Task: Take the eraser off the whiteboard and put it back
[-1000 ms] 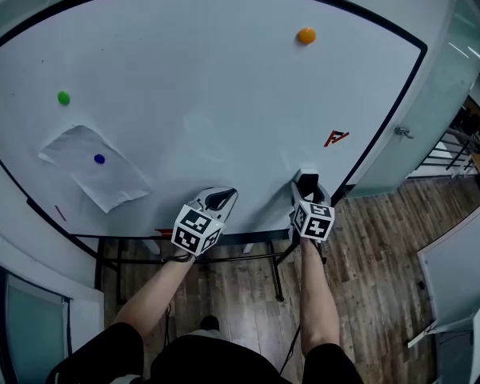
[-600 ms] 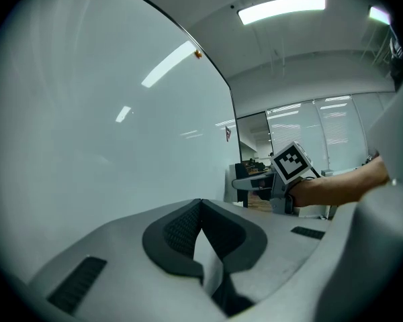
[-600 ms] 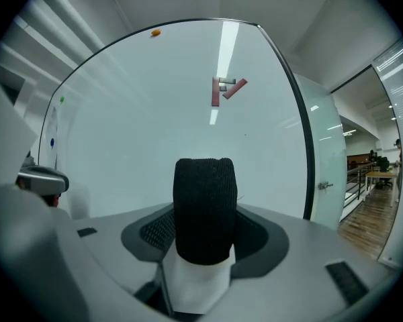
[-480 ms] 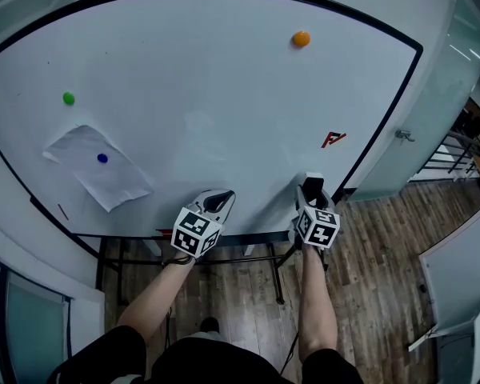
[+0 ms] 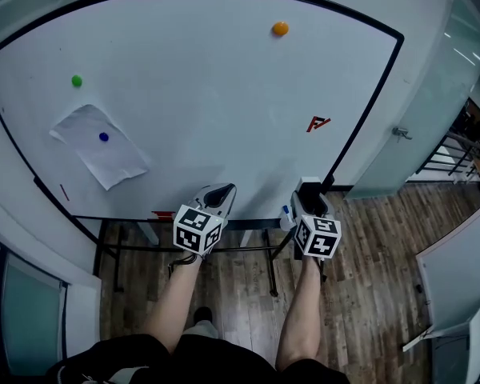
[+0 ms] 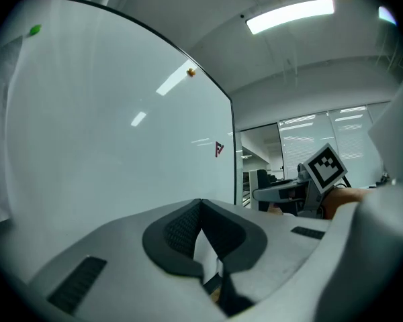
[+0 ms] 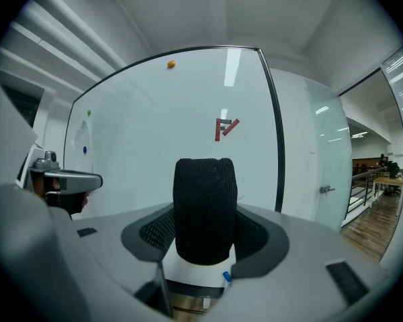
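around: whiteboard [image 5: 208, 94], orange magnet [image 5: 280, 29], paper sheet [image 5: 100, 146] | eraser [image 7: 204, 210]: black felt, white body | my right hand-held gripper [image 7: 205, 228] just clamped it, left hand-held gripper [image 6: 201, 205] pinched together

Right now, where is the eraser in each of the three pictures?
Head view: the eraser low, right of centre, by the whiteboard's bottom edge.
Left gripper view: small, right of centre, just past the board's edge.
Right gripper view: dead centre, black felt facing the camera.
Shared landmark: the red mark on the board.
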